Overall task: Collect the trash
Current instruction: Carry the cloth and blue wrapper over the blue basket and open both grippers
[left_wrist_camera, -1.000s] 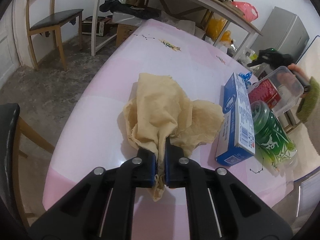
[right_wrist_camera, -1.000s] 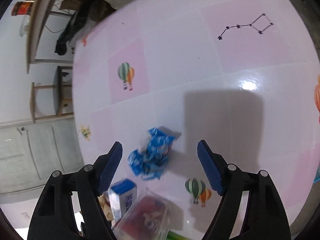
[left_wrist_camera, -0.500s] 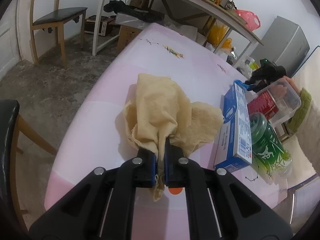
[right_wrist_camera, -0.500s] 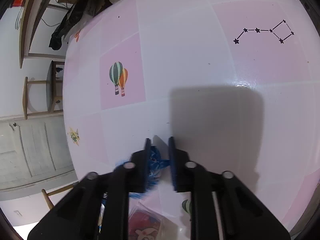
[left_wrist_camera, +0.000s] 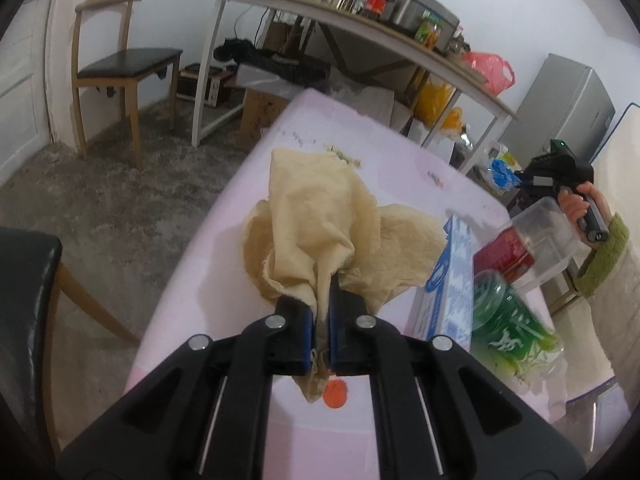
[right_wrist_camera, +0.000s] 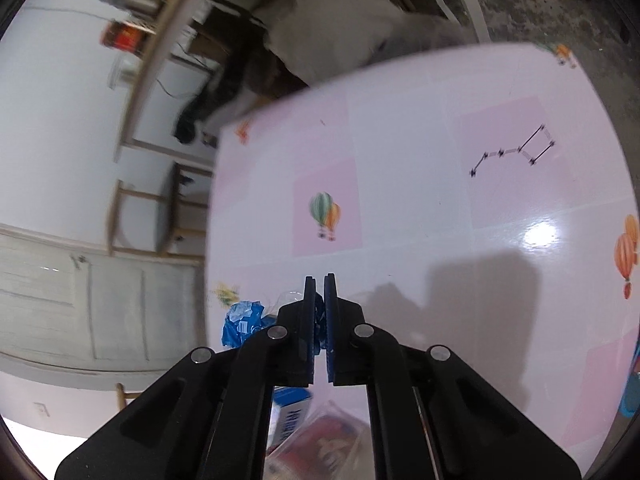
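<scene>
Left wrist view shows the left gripper (left_wrist_camera: 324, 312) clamped tight on a crumpled beige cloth (left_wrist_camera: 320, 224) that droops onto the pink table (left_wrist_camera: 200, 280), beside a blue box (left_wrist_camera: 452, 280), a green bottle (left_wrist_camera: 508, 340) and a clear container (left_wrist_camera: 536, 236). Right wrist view shows the right gripper (right_wrist_camera: 319, 300) pinched closed on a blue wrapper (right_wrist_camera: 242, 322), held above the table.

Cloth (left_wrist_camera: 320, 228) lay on the surface (left_wrist_camera: 208, 280) directly ahead of the left hand-held gripper (left_wrist_camera: 323, 332). Right of it: box (left_wrist_camera: 452, 276), then bottle (left_wrist_camera: 508, 332), container (left_wrist_camera: 548, 236) behind. Chair (left_wrist_camera: 116, 64) far left on the floor.
</scene>
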`<move>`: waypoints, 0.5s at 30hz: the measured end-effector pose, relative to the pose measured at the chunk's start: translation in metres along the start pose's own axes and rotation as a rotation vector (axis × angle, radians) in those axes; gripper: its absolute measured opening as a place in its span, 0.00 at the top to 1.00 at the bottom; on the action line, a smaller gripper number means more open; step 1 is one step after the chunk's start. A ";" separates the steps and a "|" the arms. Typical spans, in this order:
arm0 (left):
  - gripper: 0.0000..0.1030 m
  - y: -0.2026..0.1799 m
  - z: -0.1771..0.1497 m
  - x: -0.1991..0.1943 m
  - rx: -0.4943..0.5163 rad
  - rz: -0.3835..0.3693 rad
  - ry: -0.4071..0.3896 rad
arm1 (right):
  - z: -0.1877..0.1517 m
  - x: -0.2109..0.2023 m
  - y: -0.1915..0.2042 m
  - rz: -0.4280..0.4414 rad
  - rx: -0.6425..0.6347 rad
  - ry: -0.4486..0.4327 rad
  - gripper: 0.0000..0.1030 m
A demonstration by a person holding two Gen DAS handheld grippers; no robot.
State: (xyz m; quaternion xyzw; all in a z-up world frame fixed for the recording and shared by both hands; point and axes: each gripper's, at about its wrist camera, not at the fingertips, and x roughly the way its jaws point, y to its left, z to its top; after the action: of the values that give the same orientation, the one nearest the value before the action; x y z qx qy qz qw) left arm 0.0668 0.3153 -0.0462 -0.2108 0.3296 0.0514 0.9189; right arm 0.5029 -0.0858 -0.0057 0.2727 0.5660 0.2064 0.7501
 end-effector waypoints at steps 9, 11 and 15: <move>0.96 -0.034 0.019 -0.041 0.078 -0.019 -0.104 | -0.031 -0.086 -0.002 0.146 -0.010 -0.146 0.96; 0.96 -0.048 0.023 -0.050 0.107 -0.036 -0.120 | -0.043 -0.106 -0.010 0.182 -0.004 -0.181 0.96; 0.96 -0.083 0.029 -0.070 0.174 -0.081 -0.161 | -0.074 -0.148 -0.032 0.238 0.008 -0.245 0.96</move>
State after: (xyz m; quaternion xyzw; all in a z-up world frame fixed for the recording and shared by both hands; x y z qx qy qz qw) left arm 0.0484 0.2552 0.0476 -0.1387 0.2493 0.0021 0.9585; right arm 0.3909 -0.1889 0.0668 0.3639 0.4348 0.2565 0.7828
